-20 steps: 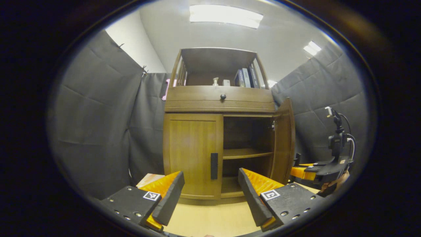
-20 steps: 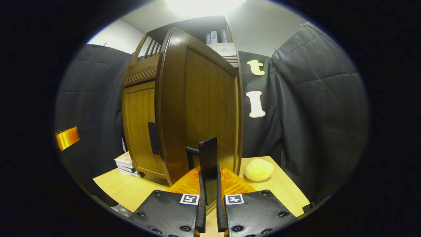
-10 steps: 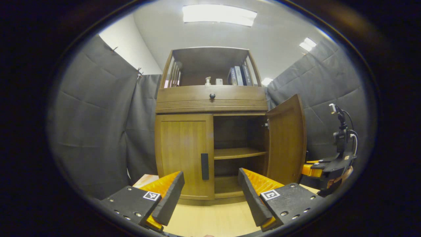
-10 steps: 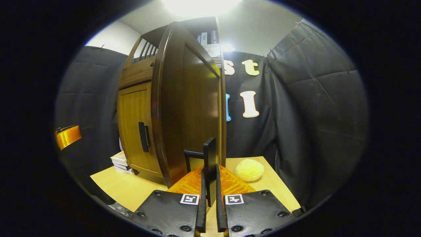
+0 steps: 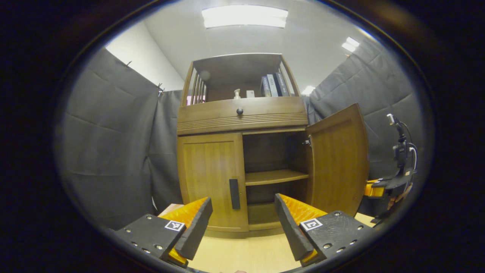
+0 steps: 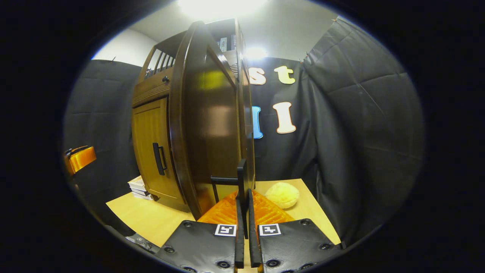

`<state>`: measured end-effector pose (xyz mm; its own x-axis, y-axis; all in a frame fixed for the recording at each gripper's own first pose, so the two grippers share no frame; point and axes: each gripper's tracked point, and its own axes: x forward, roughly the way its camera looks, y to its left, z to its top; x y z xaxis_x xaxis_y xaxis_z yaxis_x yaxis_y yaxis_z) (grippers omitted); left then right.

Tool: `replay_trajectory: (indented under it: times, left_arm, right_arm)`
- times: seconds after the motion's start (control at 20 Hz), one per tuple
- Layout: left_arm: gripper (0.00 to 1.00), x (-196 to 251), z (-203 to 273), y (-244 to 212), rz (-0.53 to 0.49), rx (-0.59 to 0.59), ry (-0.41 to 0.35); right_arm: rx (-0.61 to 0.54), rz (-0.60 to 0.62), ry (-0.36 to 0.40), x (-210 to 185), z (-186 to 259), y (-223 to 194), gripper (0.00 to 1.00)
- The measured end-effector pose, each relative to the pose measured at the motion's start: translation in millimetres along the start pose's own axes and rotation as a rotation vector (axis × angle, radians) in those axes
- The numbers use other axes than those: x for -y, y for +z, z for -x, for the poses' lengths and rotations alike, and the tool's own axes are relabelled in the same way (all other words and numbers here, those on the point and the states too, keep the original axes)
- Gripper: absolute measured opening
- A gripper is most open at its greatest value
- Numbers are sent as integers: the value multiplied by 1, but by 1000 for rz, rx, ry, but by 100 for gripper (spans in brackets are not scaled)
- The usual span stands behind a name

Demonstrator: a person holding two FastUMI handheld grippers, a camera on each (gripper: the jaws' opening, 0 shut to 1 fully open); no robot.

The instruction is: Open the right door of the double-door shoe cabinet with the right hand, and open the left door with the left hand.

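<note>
Shoe cabinet (image 5: 242,151): right door (image 5: 337,159) swung wide, my right gripper (image 6: 244,223) clamped on its handle (image 6: 241,182); left gripper (image 5: 242,223) spread wide, left door (image 5: 208,178) shut.

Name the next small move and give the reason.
Probably bring the left gripper, open and short of the cabinet, forward onto the left door's handle. The right door already stands wide open with the right gripper clamped on its handle, while the left door is shut.

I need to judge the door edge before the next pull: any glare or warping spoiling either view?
Right gripper view: ceiling light blows out the top and throws a bright sheen on the right door, which bows from fisheye. Left gripper view: even light, cabinet sharp, its interior shadowed.
</note>
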<state>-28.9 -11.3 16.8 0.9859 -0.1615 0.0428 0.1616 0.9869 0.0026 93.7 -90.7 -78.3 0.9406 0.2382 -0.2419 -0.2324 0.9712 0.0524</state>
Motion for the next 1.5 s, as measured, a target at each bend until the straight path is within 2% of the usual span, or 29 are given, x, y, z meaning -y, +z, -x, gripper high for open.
replay_trajectory:
  times: [0.05,0.2,0.5,0.7,0.75,0.85,0.95,1.15,1.2,1.4,1.45,1.5]
  left_arm:
    - [95,-1,-1,0,-6,0,8]
    - [95,-14,-4,0,-42,2,57]
    - [95,-17,-11,0,-24,1,86]
    - [95,-17,-19,0,-17,11,72]
    - [95,-16,-21,-1,-15,7,58]
    - [94,-15,-23,-4,-17,-1,35]
    - [95,-15,-25,-7,-11,-13,23]
    - [95,-5,-28,-12,33,-39,-13]
    - [95,-4,-29,-14,41,-40,-27]
    - [95,0,-32,-21,39,-64,-66]
    - [95,0,-32,-23,34,-71,-68]
    - [95,0,-33,-25,29,-76,-70]
  right_arm:
    - [4,4,0,3,0,1,8]
    - [24,-2,27,8,10,4,8]
    - [63,31,37,14,36,12,14]
    - [103,35,-41,26,59,27,14]
    - [106,29,-72,32,66,28,11]
    - [122,14,-122,39,80,35,14]
    - [118,3,-158,39,91,35,11]
    - [116,9,-238,39,106,31,96]
    - [115,11,-254,37,109,29,92]
    - [104,32,-317,33,118,28,92]
    - [101,37,-327,33,120,28,96]
    - [96,38,-338,33,121,27,92]
